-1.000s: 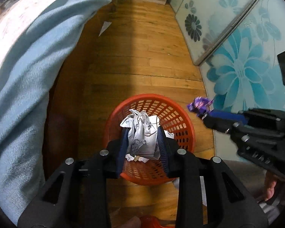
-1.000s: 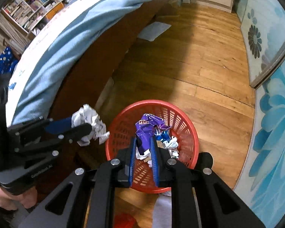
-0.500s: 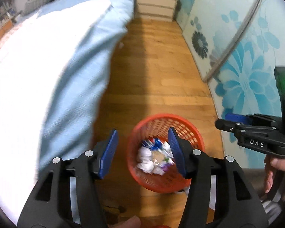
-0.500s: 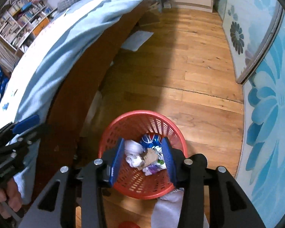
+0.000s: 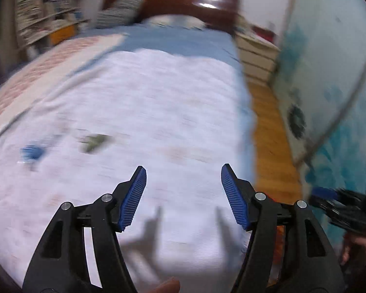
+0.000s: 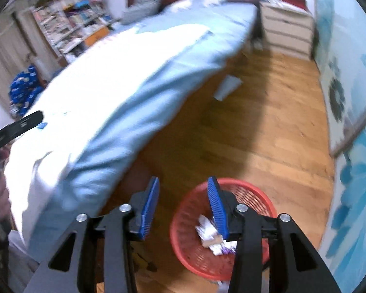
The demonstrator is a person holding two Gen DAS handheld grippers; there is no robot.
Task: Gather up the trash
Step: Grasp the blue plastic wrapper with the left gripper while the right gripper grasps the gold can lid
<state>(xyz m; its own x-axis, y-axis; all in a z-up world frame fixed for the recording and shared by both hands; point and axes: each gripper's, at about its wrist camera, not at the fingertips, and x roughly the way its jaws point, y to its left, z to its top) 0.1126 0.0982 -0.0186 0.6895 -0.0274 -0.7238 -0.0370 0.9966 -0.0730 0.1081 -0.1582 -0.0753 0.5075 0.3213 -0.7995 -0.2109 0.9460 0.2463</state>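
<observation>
My left gripper (image 5: 183, 174) is open and empty, raised over the white bedspread (image 5: 158, 112). A blue scrap (image 5: 31, 152) and a greenish scrap (image 5: 95, 141) lie blurred on the bed ahead at the left. My right gripper (image 6: 181, 186) is open and empty above the floor beside the bed. The red mesh basket (image 6: 253, 193) stands below it at the right and holds crumpled white paper (image 6: 205, 229) and a purple wrapper (image 6: 225, 250). The right gripper also shows at the right edge of the left wrist view (image 5: 329, 196).
The bed with a light blue blanket (image 6: 134, 112) fills the left side. The wooden floor (image 6: 268, 127) runs between the bed and a glass door with blue flowers (image 6: 353, 146). A white sheet of paper (image 6: 227, 88) lies on the floor. A white drawer unit (image 6: 288, 31) stands at the back.
Both grippers opened and dropped the crumpled paper and purple wrapper into the basket. The left gripper then swung up over the bed; the right gripper lifted and shifted left of the basket.
</observation>
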